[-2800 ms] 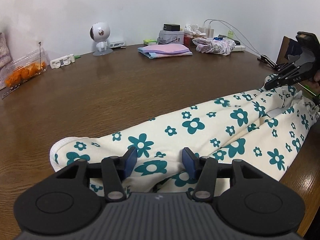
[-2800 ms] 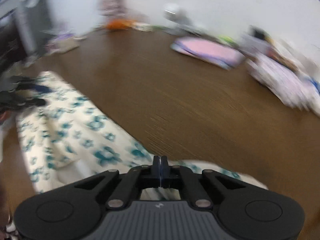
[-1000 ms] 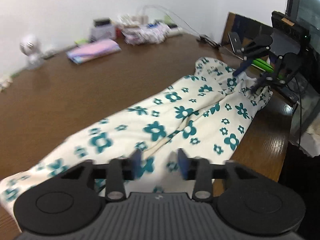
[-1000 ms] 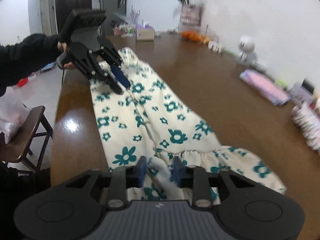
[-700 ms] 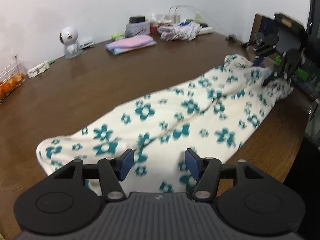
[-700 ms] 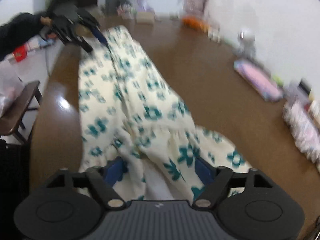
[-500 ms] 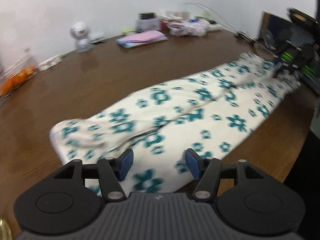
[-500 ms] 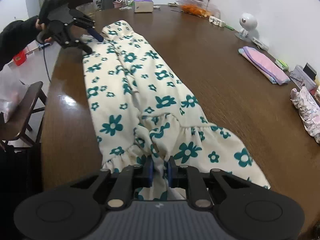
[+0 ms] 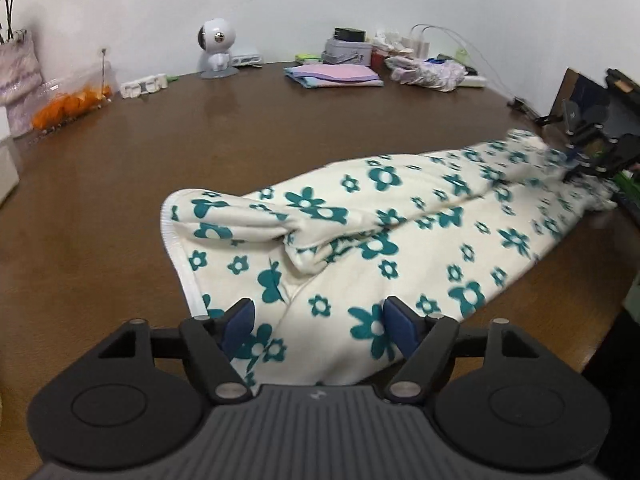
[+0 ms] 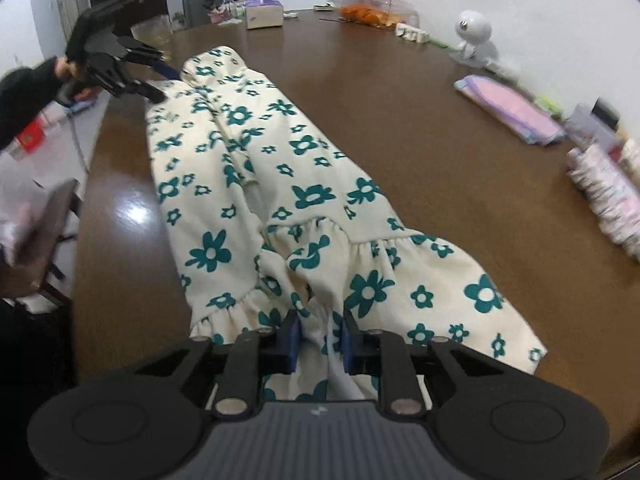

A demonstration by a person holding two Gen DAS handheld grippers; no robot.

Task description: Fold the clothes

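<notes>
The floral garment (image 9: 400,240) is lying stretched lengthwise along the near edge of the table (image 9: 200,140), cream cloth with teal flowers, its two ends each attended by one tool — a layout that looks meant to pull the cloth flat before a fold is made.

The right tool (image 10: 319,340) is clenching a bunch of the gathered, ruffled end; white and flowered cloth is pinched between its blue pads (image 10: 290,338). Holding that end is likely anchoring the garment so it cannot slide. In the left wrist view this tool is showing at about 3 o'clock, at the far end of the cloth.

The left tool (image 9: 318,326) is sitting over the opposite end with its jaws opening; cloth is lying between and under the blue pads (image 9: 240,318), but they are not pressing on it, so this end is released. From the right wrist view it is appearing at about 10 o'clock, carried by a hand in a dark sleeve (image 10: 24,92). The cloth near it is rumpled into a soft ridge, which suggests it wants smoothing.

The table is dark, glossy wood. Toward 12 o'clock in the left view, against a white wall, a small white robot figure (image 9: 216,48), a folded pink cloth (image 9: 332,76) and a crumpled pale garment (image 9: 428,72) are sitting; a clear box of orange items (image 9: 68,104) is resting at 10 o'clock. A chair (image 10: 44,240) is standing off the table edge — at 9 o'clock in the right view.
</notes>
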